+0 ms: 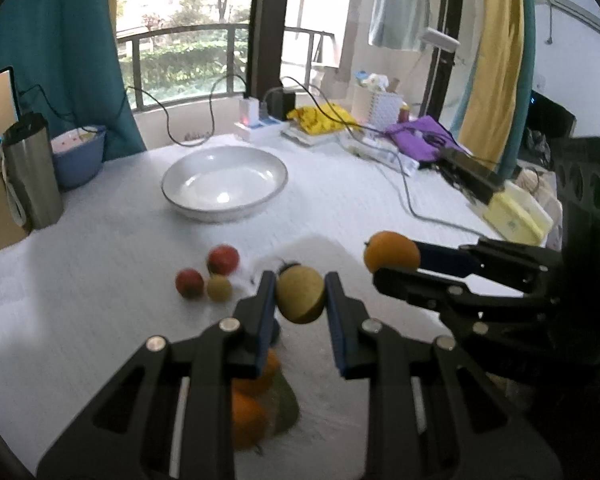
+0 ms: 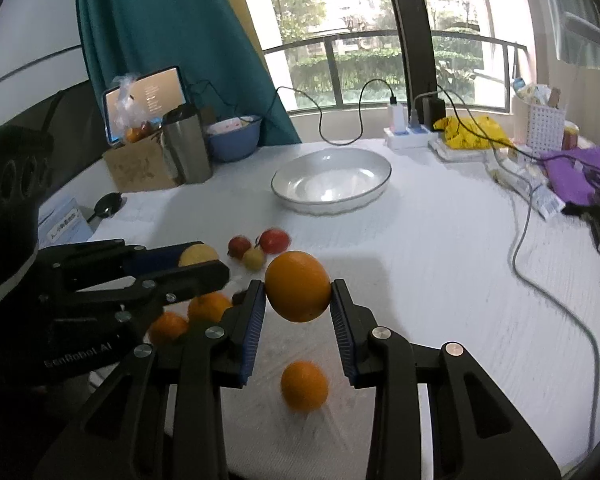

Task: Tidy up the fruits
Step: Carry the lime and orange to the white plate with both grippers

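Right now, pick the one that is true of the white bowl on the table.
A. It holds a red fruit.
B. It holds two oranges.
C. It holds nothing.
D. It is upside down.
C: the white bowl sits upright with a bare inside, while the left claw and right claw each grip a fruit short of it.

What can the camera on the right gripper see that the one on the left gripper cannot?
Only the right wrist view shows a loose orange lying on the white tablecloth below its gripper, and a black computer mouse.

Only the left wrist view shows a pale yellow box at the table's edge.

Both show the empty white ceramic bowl, the right gripper shut on a big round orange, and the left gripper shut on a yellow-green round fruit.
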A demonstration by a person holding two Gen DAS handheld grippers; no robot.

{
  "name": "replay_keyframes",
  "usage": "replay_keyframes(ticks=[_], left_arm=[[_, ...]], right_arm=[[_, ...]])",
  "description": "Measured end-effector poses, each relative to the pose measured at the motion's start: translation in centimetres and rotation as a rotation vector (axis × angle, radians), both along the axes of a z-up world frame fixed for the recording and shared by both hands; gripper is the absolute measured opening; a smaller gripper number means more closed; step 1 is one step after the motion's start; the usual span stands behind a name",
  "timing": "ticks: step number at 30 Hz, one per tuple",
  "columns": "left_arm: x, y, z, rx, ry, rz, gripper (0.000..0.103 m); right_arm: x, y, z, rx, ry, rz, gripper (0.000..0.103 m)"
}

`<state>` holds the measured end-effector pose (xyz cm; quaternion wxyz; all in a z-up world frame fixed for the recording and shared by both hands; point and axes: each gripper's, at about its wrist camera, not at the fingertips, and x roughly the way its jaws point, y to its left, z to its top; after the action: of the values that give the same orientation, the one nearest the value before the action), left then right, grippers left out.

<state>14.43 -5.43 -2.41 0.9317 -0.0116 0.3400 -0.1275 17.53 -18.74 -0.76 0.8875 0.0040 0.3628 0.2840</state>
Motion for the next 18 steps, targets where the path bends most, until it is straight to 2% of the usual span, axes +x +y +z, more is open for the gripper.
replay_keyframes(ticks=[10, 18], left_arm=[[4.9, 3.8, 1.3, -0.007, -0.046, 0.082, 0.025], [8.9, 5.9, 1.3, -0.025, -0.056, 0.104, 0.025]], right_arm=[[4.8, 0.5, 0.6, -0.019, -0.023, 0.006, 0.036], [9.2, 1.2, 0.6, -0.036, -0.036, 0.009, 0.036]])
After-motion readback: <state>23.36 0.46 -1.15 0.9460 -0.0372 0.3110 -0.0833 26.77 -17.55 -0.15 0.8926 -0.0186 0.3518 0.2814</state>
